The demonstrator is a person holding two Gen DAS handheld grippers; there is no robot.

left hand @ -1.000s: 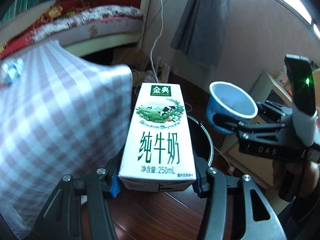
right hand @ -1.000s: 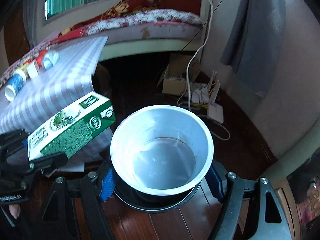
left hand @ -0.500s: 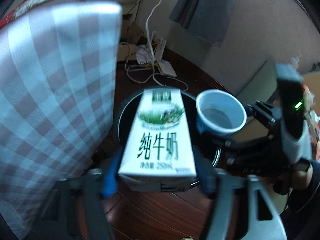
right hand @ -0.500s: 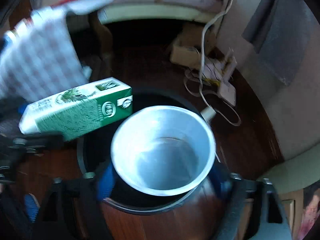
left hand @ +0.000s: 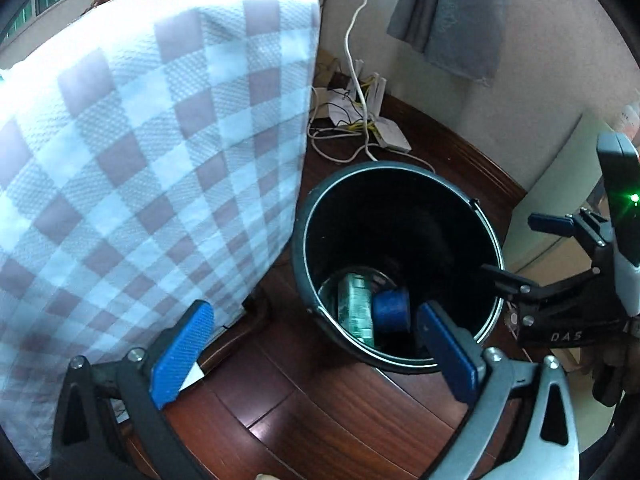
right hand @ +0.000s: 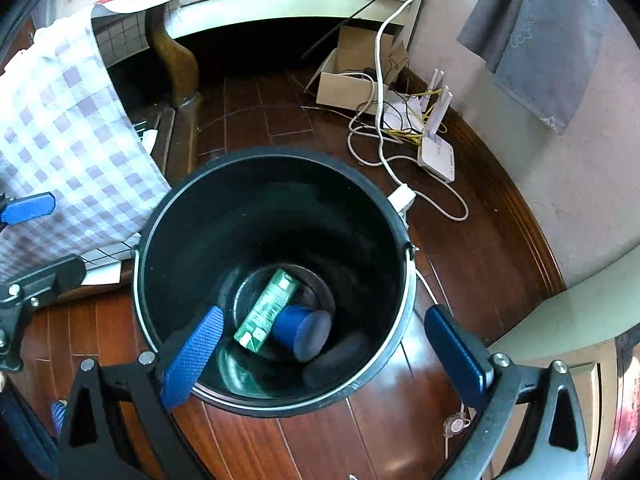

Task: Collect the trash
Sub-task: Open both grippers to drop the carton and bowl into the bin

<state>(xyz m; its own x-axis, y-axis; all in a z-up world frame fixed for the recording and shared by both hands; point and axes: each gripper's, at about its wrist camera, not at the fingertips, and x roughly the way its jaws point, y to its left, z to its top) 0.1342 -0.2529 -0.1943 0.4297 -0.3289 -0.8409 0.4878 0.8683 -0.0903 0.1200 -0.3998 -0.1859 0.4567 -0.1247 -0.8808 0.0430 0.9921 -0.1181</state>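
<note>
A black bucket (left hand: 304, 216) stands on the dark wood floor beside the table. At its bottom lie a green and white milk carton (left hand: 354, 308) and a blue cup (left hand: 392, 308) on its side, touching each other. My left gripper (left hand: 314, 308) hangs above the near rim, jaws opening, nothing between the blue pads (left hand: 180, 352). The right wrist view looks straight down into the bucket (right hand: 160, 208) at the carton (right hand: 268, 304) and cup (right hand: 300, 330). My right gripper (right hand: 324, 312) is open and holds nothing. The right gripper (left hand: 520, 246) also shows from the left wrist.
A checked tablecloth (left hand: 140, 140) hangs down just left of the bucket. Behind it lie white cables and a router (right hand: 436, 156), and a cardboard box (right hand: 348, 76). A grey curtain (left hand: 448, 20) hangs on the wall. A carved table leg (right hand: 176, 60) stands at the back left.
Both grippers let go: the milk carton left the left jaws and the cup left the right jaws, and both now lie in the bucket. Both hands sank and tilted downward.
</note>
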